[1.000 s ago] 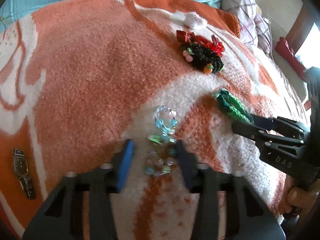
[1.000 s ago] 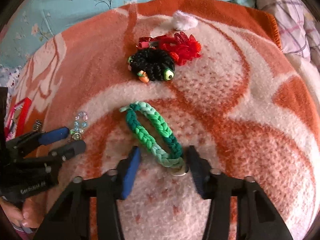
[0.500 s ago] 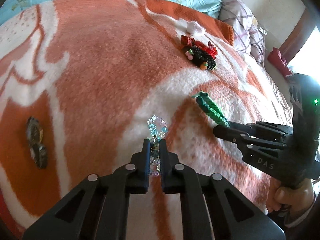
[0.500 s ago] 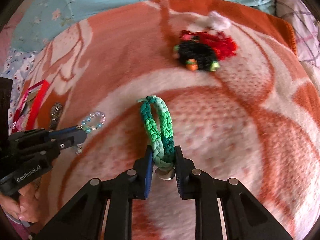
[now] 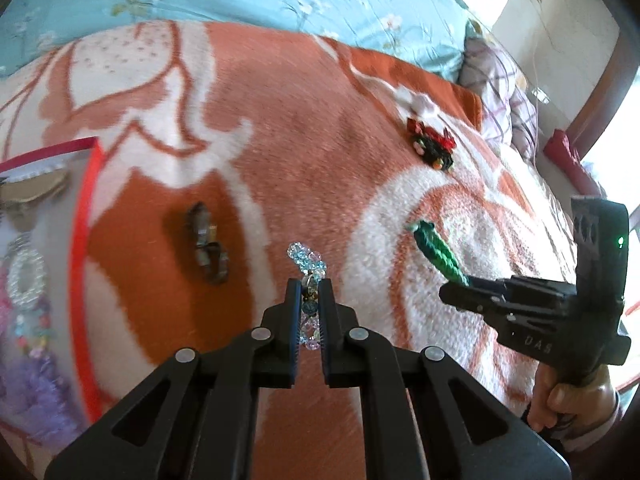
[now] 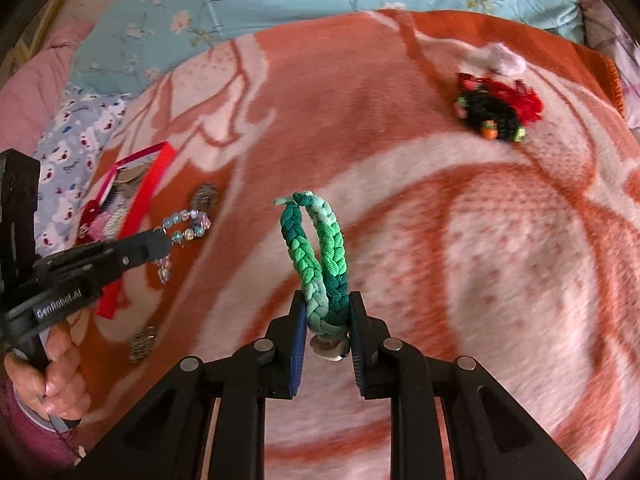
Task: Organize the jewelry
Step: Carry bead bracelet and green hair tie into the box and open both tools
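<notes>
L gripper point(image 5: 310, 292) clamped tight on clear bead bracelet point(image 5: 307, 261), loop sticking fwd past the tips, above the orange blanket point(image 5: 304, 128). R gripper point(image 6: 327, 312) nipped onto green braided band point(image 6: 316, 248), long axis running straight ahead along the fingers, knot end farthest. Watch point(image 5: 206, 246) lies left of beads; red-edged box point(image 5: 82, 216) further left.

Orange-and-cream patterned blanket point(image 6: 400, 128); green ombré braided band point(image 6: 320, 256); pale blue, perhaps pink, clear beaded bracelet point(image 5: 306, 258); red-edged box point(image 5: 82, 240).
</notes>
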The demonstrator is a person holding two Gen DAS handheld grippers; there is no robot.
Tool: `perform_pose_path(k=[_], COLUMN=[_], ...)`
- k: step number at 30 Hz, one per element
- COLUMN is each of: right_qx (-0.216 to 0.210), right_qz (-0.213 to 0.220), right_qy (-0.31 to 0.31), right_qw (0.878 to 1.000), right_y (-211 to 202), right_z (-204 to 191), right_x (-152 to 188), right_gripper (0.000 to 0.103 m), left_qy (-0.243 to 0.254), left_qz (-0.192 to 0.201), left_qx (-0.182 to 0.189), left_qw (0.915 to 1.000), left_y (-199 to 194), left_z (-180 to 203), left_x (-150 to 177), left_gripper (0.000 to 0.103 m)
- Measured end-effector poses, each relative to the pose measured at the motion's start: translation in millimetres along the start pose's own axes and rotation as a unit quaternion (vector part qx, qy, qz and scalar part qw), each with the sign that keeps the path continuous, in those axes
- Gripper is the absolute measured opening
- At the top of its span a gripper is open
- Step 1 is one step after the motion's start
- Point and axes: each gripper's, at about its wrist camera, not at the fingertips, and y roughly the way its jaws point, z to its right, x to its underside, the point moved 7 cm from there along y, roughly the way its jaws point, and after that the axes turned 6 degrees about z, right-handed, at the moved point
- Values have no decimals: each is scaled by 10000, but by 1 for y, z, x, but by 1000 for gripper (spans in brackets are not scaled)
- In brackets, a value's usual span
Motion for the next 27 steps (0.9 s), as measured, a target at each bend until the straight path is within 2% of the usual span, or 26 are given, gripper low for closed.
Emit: perform_pose_path(k=[18,27], right_qx=[-723,-1045], right_qz=[118,56], right_qy=[27,-193], right_qw=[9973,9943], right_y=[10,22], right_z=[-93,-146], right_x=[10,10], right_gripper=[19,20], left_qy=[-466,-737], left_qz=[353,525], left_qx=[-255,-475], left_qw=[9980,9948], left_y=[-63,-91], left_z=[-65,-104], left_x=[22,28], left_gripper=[6,6])
